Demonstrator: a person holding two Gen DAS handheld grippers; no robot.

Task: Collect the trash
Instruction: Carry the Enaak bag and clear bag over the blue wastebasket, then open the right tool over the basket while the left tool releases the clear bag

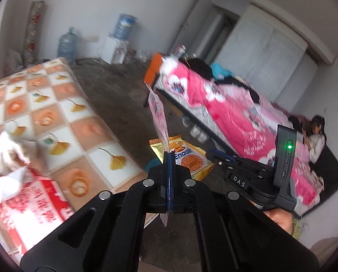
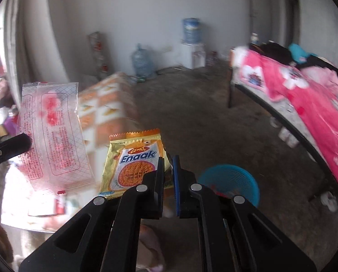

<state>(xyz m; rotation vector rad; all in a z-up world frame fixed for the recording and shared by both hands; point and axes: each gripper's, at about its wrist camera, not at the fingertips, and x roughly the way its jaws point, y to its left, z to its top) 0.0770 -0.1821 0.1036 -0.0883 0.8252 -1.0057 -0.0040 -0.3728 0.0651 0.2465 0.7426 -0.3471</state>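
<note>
Left gripper (image 1: 169,156): jaws pressed tight on a clear pink-printed wrapper (image 1: 159,117), which stands edge-on straight up out of the fingertips (so thin in this view it's basically a line).

Same wrapper, other camera: in the right wrist view the clear wrapper (image 2: 53,136) shows flat-on, up and to the left of the right gripper, pinched at its lower left edge by the left gripper's black fingertip (image 2: 9,148).

Right gripper (image 2: 168,165): nearly closed, nipping the right edge of an orange-and-gold Enaak snack packet (image 2: 132,163). The packet hangs out to the left of the jaws, face toward the camera.

Snack packet from the left: the packet (image 1: 187,158) sits just past the left gripper's tips, slightly right, with the right gripper (image 1: 216,156) on its far edge.

Blue basket (image 2: 231,181): on the floor just right of and below the right gripper (round, ribbed inside).

Counter (image 1: 55,117): left of the left gripper, covered in an orange-and-white checked cloth, with a red-and-white bag (image 1: 30,206) on its near end.

Bed (image 1: 225,108): off to the right, pink blanket on it.
</note>
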